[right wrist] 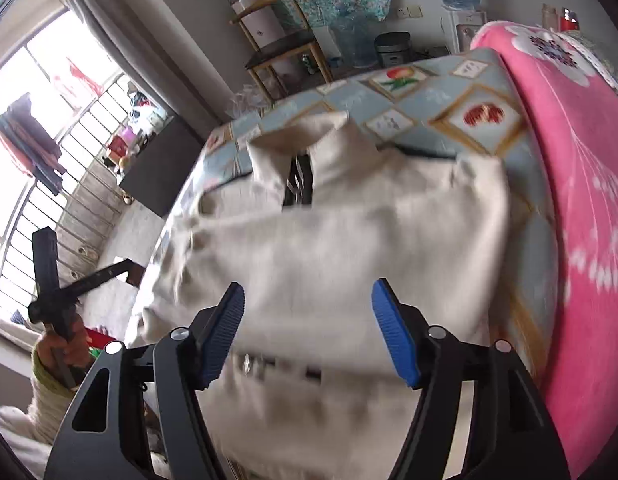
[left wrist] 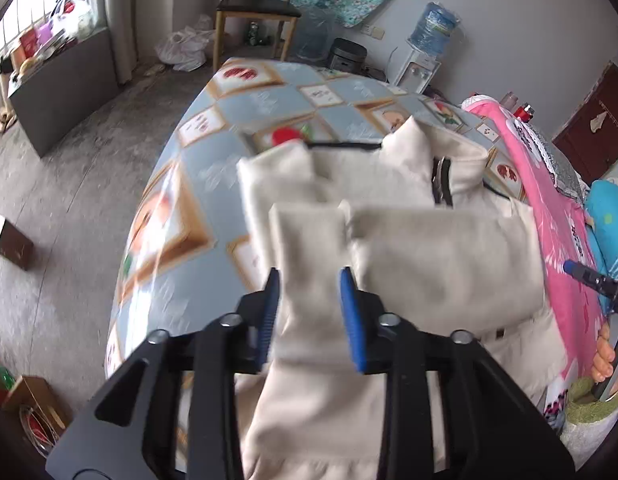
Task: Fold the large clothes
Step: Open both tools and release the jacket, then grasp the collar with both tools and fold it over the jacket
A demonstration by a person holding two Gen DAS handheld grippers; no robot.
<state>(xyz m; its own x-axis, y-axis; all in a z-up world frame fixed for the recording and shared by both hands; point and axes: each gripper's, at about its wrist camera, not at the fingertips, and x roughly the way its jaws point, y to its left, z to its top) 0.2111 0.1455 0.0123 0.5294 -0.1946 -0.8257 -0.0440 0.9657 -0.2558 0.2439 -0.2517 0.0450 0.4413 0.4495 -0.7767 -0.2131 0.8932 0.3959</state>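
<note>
A cream jacket (left wrist: pixel 429 264) with a black zip lies on the table, collar at the far end, both sleeves folded across its front. In the left wrist view my left gripper (left wrist: pixel 309 280) hovers over the left sleeve (left wrist: pixel 305 232). Its blue pads (left wrist: pixel 271 300) stand apart and do not press the cloth seen between them. In the right wrist view the jacket (right wrist: pixel 349 240) fills the middle, and my right gripper (right wrist: pixel 308 290) hangs wide open above its lower part with nothing held. The picture is blurred.
The table wears a blue cloth with framed fruit pictures (left wrist: pixel 213 152). A pink blanket (right wrist: pixel 581 200) lies along the jacket's right side. A chair (left wrist: pixel 255 12), a water dispenser (left wrist: pixel 425 48) and a dark cabinet (left wrist: pixel 65 84) stand beyond. A hand holds the other gripper at the left (right wrist: pixel 53 280).
</note>
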